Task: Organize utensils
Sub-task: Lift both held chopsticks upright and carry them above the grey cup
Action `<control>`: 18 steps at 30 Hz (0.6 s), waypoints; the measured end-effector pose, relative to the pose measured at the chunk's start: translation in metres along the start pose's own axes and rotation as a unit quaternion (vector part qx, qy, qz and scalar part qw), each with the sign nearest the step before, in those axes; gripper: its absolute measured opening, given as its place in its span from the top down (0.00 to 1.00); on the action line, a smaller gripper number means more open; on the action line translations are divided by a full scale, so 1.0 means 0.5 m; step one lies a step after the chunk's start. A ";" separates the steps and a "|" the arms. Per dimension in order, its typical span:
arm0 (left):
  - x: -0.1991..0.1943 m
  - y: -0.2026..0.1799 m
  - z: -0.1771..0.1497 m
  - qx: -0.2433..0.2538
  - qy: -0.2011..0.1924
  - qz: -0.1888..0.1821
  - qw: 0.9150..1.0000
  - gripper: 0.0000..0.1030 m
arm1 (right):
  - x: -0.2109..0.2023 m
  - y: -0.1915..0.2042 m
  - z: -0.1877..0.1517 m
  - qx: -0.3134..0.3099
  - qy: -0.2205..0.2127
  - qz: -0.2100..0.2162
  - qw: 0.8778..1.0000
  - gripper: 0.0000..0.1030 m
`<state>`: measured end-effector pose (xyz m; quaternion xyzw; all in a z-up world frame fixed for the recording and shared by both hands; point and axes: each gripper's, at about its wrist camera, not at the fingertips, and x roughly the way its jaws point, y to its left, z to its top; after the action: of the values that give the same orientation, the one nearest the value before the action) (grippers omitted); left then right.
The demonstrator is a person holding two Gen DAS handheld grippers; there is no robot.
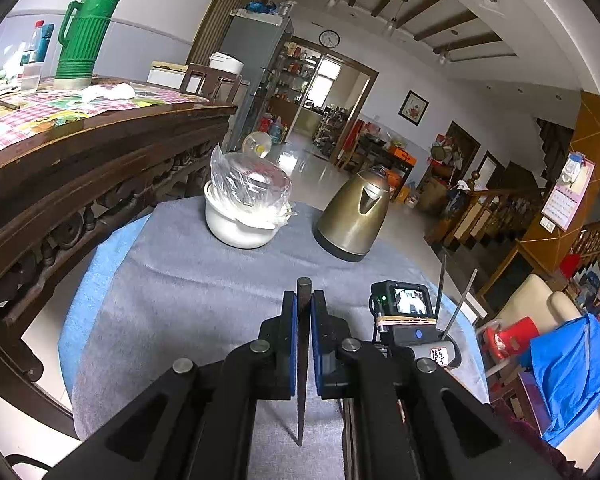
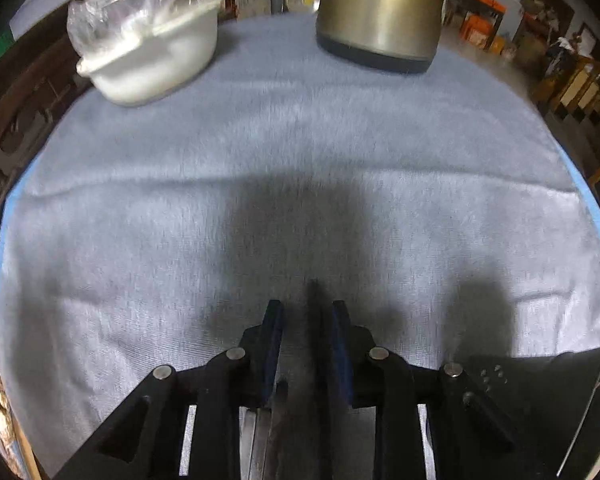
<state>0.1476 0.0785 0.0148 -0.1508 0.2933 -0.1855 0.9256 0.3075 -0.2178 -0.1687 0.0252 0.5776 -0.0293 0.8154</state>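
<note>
The worktop (image 1: 188, 288) is a small round surface draped in a grey cloth (image 2: 300, 152), with a blue underlayer showing along its rim. At its far side stand two things well apart from each other: a white ceramic pot (image 1: 242, 220) with a crumpled clear plastic bag (image 1: 250, 178) over its mouth, and a brass-coloured electric kettle (image 1: 356, 216) on a dark base.

The left hand-held gripper (image 1: 304, 312) is clenched on a dark chopstick (image 1: 303, 360), which runs lengthwise between the blue pads, its blunt end jutting just beyond the fingertips and its thin end pointing back toward the camera. To its right sits the other device's small camera screen (image 1: 410, 300), with two thin rods rising beside it.

The right hand-held gripper (image 2: 306, 312) points steeply down at the cloth, its shadow falling on the fabric ahead. Its jaws stand partly apart. A second dark chopstick (image 2: 314, 308) lies in the gap close against the right pad, clear of the left pad; the picture is blurred, so whether it is truly pinched cannot be told.

Behind the worktop on the left stands a carved dark wooden table (image 1: 100, 152) with a checked patterned cover, carrying a green thermos flask (image 1: 86, 32) and bottles. Farther off lie a pale tiled floor, a grey refrigerator (image 1: 256, 64), a wall clock (image 1: 329, 38) over a doorway, a beamed ceiling, and a wooden staircase (image 1: 512, 208) at right with a wall calendar (image 1: 568, 188).
</note>
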 end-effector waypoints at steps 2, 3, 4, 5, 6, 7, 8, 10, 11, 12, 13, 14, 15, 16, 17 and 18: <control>0.001 0.001 0.000 0.000 0.001 0.000 1.000 0.93 | -0.005 -0.001 -0.004 -0.008 -0.005 0.003 1.000 0.93; 0.001 0.001 0.000 0.001 0.001 0.000 1.000 0.93 | -0.011 -0.002 -0.008 -0.009 -0.013 -0.002 1.000 0.93; 0.000 -0.001 -0.001 0.003 0.001 0.001 1.000 0.93 | -0.024 -0.006 -0.014 -0.012 -0.031 -0.002 0.999 0.93; -0.001 -0.002 -0.001 0.004 0.001 0.002 1.000 0.93 | -0.040 -0.009 -0.021 -0.012 -0.048 0.005 0.999 0.93; -0.001 -0.004 -0.003 0.007 0.000 0.004 1.000 0.93 | -0.059 -0.013 -0.028 -0.011 -0.064 0.008 0.998 0.93; -0.002 -0.009 -0.003 0.010 0.000 0.006 1.000 0.93 | -0.080 -0.019 -0.037 -0.010 -0.079 0.010 0.997 0.93; -0.004 -0.015 -0.003 0.011 -0.001 0.007 1.000 0.93 | -0.105 -0.026 -0.047 -0.008 -0.098 0.018 0.995 0.93; -0.005 -0.027 -0.004 0.013 -0.001 0.007 1.000 0.93 | -0.154 -0.037 -0.069 -0.007 -0.130 0.040 0.991 0.93; -0.005 -0.035 -0.005 0.015 -0.001 0.008 1.000 0.93 | -0.184 -0.043 -0.082 -0.007 -0.151 0.050 0.987 0.93; -0.006 -0.041 -0.006 0.016 -0.001 0.008 1.000 0.93 | -0.221 -0.055 -0.103 -0.006 -0.179 0.058 0.982 0.93; -0.006 -0.050 -0.007 0.017 0.000 0.005 1.000 0.93 | -0.249 -0.061 -0.114 -0.004 -0.198 0.066 0.978 0.93; -0.006 -0.060 -0.008 0.017 0.001 0.001 1.000 0.93 | -0.275 -0.071 -0.125 0.000 -0.219 0.078 0.972 0.93; -0.006 -0.072 -0.009 0.022 0.001 0.000 1.000 0.93 | -0.301 -0.085 -0.142 0.005 -0.240 0.088 0.967 0.93; -0.006 -0.079 -0.010 0.027 -0.001 0.002 1.000 0.93 | -0.320 -0.091 -0.150 0.010 -0.253 0.092 0.963 0.93; -0.007 -0.091 -0.010 0.034 -0.003 0.002 0.999 0.93 | -0.350 -0.110 -0.170 0.019 -0.276 0.098 0.956 0.93; -0.007 -0.103 -0.011 0.038 -0.003 0.000 0.999 0.93 | -0.370 -0.125 -0.184 0.028 -0.292 0.103 0.950 0.93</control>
<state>0.1285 0.0333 0.0324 -0.1166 0.2833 -0.1959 0.9315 0.1550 -0.2699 -0.0251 0.0979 0.3072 0.0326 0.9460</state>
